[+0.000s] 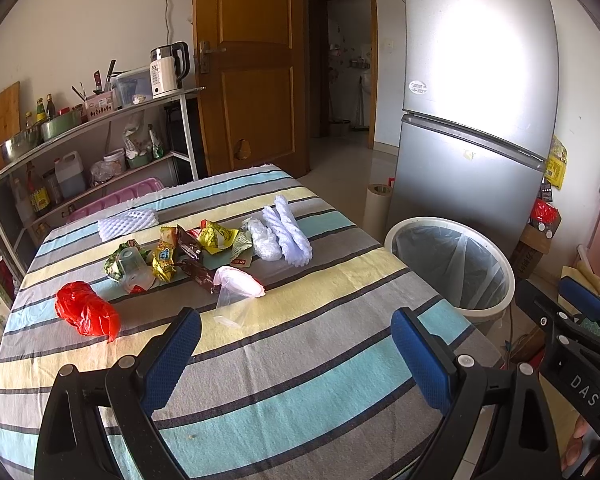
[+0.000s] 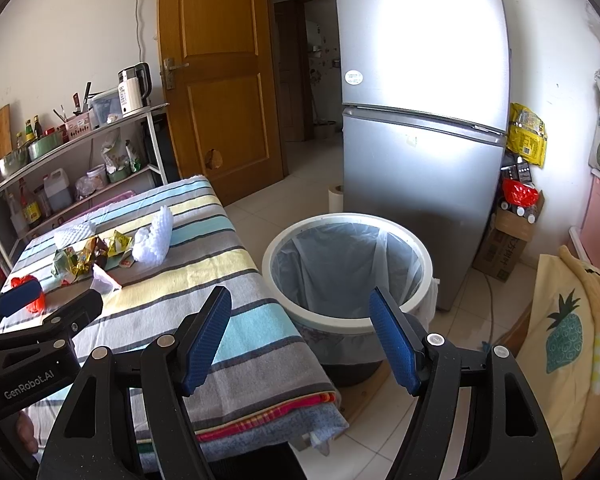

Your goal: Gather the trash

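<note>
Rig as I see it:
- Left gripper (image 1: 296, 344): black plastic frame, two blue textured finger pads (image 1: 172, 360), round silver screws at the pivots; side lettering "GenRobot.AI".
- Right gripper (image 2: 300, 332): same black frame, blue pads (image 2: 396, 344), silver screws; white "DAS" marking.
- Fingertips, possibly a bare hand, beside each handle.

Home kitchen, fridge (image 1: 476, 92), kettle (image 1: 168, 68), shelf of condiments (image 1: 60, 152)

"DAS" on right gripper (image 1: 580, 308); "GenRobot.AI" on left gripper (image 2: 48, 300); kettle (image 1: 168, 68) reads maybe "55".
</note>
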A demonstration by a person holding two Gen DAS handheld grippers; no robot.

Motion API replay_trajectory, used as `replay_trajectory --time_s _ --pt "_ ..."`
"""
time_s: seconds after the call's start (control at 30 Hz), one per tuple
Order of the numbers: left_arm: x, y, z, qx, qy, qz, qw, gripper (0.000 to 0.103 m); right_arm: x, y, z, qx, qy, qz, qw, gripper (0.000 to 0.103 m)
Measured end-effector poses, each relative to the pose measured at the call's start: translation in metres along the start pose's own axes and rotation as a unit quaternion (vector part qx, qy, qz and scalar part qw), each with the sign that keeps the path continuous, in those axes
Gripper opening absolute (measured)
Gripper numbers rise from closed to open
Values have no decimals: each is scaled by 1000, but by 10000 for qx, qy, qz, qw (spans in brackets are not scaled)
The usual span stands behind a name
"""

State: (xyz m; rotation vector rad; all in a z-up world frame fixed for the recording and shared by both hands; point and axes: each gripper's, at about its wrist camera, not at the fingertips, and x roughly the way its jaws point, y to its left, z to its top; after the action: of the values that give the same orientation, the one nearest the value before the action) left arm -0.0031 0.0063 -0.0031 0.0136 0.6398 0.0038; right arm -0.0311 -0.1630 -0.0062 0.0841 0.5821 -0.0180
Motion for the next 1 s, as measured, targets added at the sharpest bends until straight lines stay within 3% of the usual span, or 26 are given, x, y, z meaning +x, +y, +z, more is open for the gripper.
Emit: replay_trajectory --time_s 0.3,0.47,0.57,0.8,0.87,1.0 --pt "-1 19 3 -126 18 77 9999 97 9 8 9 -100 30 160 9998 72" --pt "-2 65 2 -605 84 100 9981 97 30 25 18 -306 107 482 9983 72" --pt "-1 95 1 -706 186 474 9962 97 48 41 25 -488 218 755 9957 72" --pt "4 171 -4 -1241 509 1136 9844 97 90 82 45 -783 407 1364 9867 72" --pt "5 190 -5 -1482 486 1173 9808 97 101 93 50 -864 537 1443 9843 72" --pt "15 224 -10 -2007 825 1192 9689 97 122 111 62 -1061 643 1552 9801 72"
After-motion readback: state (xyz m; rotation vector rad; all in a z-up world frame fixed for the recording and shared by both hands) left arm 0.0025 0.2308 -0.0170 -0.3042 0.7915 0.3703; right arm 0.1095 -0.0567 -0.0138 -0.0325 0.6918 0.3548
